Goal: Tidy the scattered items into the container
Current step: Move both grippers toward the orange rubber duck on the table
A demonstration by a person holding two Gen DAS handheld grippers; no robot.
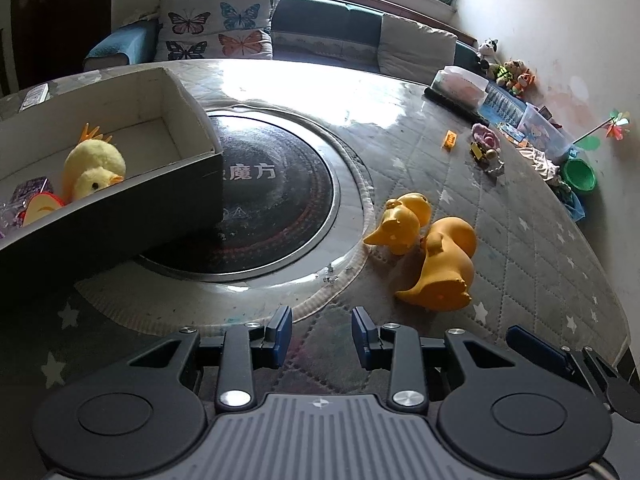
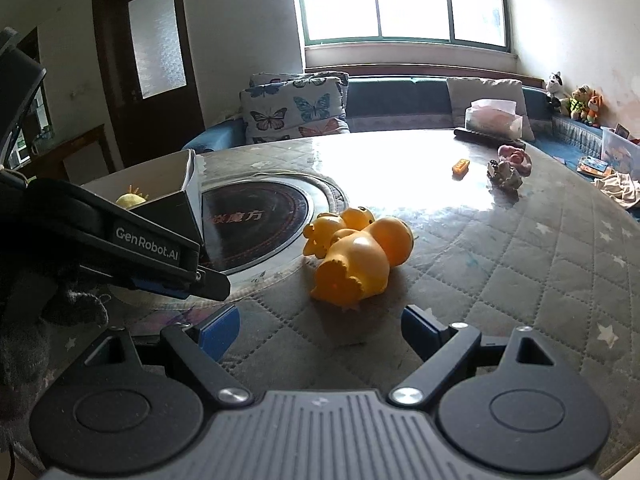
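A cardboard box (image 1: 192, 100) stands at the left on the round table and holds a yellow plush chick (image 1: 94, 168) and other small toys. Two orange rubber ducks lie on their sides on the quilted cover: a large duck (image 1: 444, 268) and a small duck (image 1: 402, 222) touching it. They also show in the right wrist view, the large duck (image 2: 360, 264) in front of the small duck (image 2: 332, 228). My left gripper (image 1: 322, 336) is open and empty, short of the ducks. My right gripper (image 2: 320, 328) is open and empty, just before the large duck.
A black induction hob (image 1: 272, 200) is set in the table's middle. Far right lie a small orange block (image 1: 450, 139), a yellow toy vehicle (image 1: 478, 151), a pink toy (image 1: 486, 135) and a tissue box (image 1: 460, 86). A sofa with butterfly cushions (image 1: 216, 24) is behind.
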